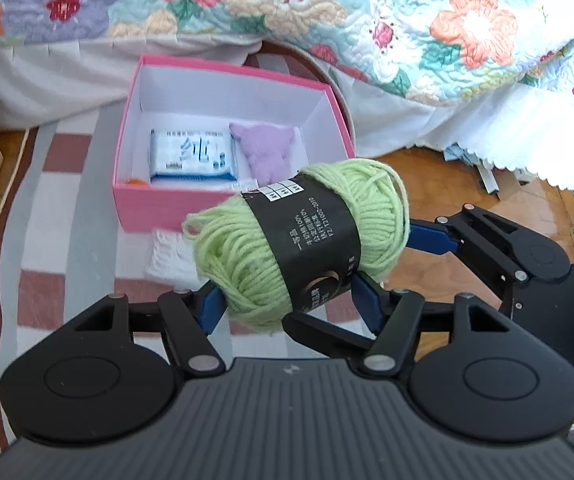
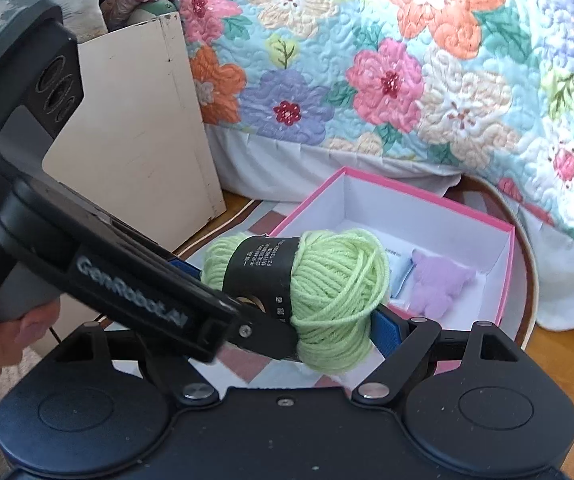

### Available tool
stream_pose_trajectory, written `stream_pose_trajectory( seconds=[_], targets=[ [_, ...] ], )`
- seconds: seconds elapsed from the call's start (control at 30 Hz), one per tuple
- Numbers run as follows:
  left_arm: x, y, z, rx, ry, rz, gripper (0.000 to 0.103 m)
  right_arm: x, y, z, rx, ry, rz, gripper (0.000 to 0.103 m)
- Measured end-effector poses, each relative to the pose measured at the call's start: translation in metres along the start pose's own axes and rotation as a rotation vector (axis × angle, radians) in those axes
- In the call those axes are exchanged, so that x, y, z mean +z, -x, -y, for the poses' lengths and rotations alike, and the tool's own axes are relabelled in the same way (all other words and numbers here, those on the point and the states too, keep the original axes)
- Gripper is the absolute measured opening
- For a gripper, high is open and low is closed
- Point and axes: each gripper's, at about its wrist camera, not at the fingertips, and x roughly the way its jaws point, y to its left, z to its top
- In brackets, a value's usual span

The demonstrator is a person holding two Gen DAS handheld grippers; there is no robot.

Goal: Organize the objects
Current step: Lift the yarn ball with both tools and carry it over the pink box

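A ball of light green yarn (image 1: 299, 240) with a black paper band is held up above the checked rug (image 1: 47, 216), near the pink box (image 1: 143, 204). It is squeezed by the left gripper (image 1: 291, 300). The right gripper (image 1: 427, 236) is also around it, but whether it presses cannot be told. "GenRobot.AI" is printed on one gripper.

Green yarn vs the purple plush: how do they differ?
Colour: the green yarn is lime with a black label band; the purple plush is plain lilac.
Place: the yarn is held in the air by the left tool; the plush lies inside the pink box.
Shape: the yarn is a wound roll; the plush looks flatter.
Both look soft.
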Motion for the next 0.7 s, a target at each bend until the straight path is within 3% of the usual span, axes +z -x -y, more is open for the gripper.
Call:
stream_pose_trajectory(
  seconds=[0.33, 0.53, 0.7],
  targets=[
    [0.037, -0.003, 0.006, -0.034, -0.006, 0.051, 0.064, 0.024, -0.002, 0.019, -0.053, 0.035, 0.040, 0.087],
    [0.056, -0.022, 0.015, -0.002, -0.033, 0.046, 0.064, 0.025, -0.003, 0.042, -0.035, -0.062, 0.091, 0.087],
    [0.066, -0.039, 0.017, -0.016, -0.025, 0.038, 0.064, 0.025, -0.009, 0.057, -0.070, -0.062, 0.094, 0.079]
  ],
)
